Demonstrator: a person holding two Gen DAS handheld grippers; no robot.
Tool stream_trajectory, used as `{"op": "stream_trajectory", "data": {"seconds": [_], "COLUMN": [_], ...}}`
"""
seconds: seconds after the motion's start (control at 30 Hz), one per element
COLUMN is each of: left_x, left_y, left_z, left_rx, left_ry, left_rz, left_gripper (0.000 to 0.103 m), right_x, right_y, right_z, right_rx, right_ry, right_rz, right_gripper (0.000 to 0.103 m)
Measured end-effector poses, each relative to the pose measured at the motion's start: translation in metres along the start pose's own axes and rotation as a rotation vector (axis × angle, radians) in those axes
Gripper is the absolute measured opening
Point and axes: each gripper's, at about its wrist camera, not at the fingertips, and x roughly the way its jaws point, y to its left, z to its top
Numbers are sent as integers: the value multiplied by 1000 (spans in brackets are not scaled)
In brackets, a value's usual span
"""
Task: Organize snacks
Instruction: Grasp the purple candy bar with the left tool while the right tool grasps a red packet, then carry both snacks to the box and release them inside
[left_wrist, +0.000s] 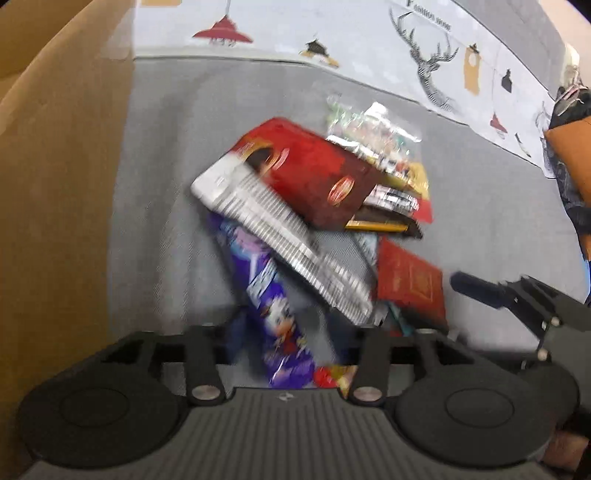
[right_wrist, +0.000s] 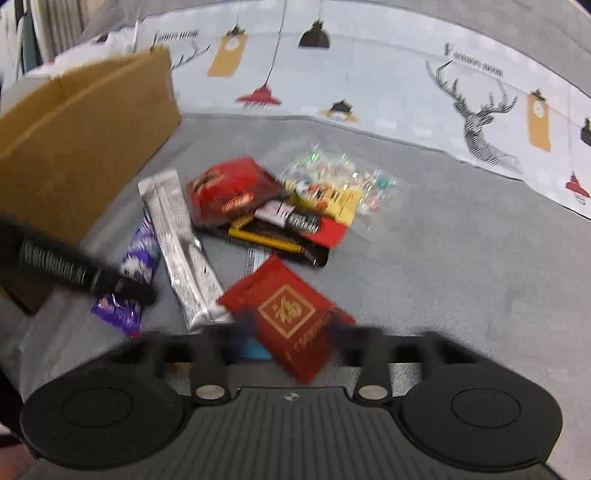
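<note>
The cardboard box (right_wrist: 85, 147) looks matt brown paperboard. The silver wrapper (right_wrist: 181, 251) is shiny foil, the clear candy bag (right_wrist: 369, 184) glossy plastic, and the grey surface (right_wrist: 461, 266) woven cloth.

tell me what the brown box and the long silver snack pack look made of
Brown box: looks like plain corrugated cardboard, matte tan with a folded flap. Long silver snack pack: probably metallised plastic film, shiny, with a lengthwise seam and printed text; blur leaves it uncertain.

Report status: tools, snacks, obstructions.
Left tool and right tool over pile, grip unclear. Flat red packet with gold emblem nearest right. Brown cardboard box waiting left. Frames blurred.
</note>
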Motion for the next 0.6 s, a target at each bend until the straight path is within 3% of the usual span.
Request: {"op": "stream_trajectory", "data": {"seconds": [0.03,0.17,0.23,0.27,0.3,0.33,0.37,0.6], "left_x": [0,4,5,3,5,2,-4,-7], "left_y": [-3,-9,-11,-10,-10,-5,-4,-5], "left_z": [1,-6,-8,-8,-4,-2,-3,-7], "left_rx": [20,90,98,80,63,24,17,35], "left_ry": [-13,-57,-67,-65,-58,-33,-27,-42], "left_rz": [16,61,67,61,50,16,11,27], "left_gripper": [76,77,68,54,37,31,19,17], "right_x": [0,8,13,15,16,15,13,0], "right_y": [2,6,3,0,-4,-8,-13,-20], "right_z": [-1,-2,1,3,5,6,7,7], "right_rx": [-10,-53,-50,-41,-25,-2,36,78], "right_ry": [1,19,21,20,11,-1,-15,-76], "right_rz": [1,-6,-3,2,7,11,21,20], "right_gripper": [77,76,72,71,61,42,38,7]}}
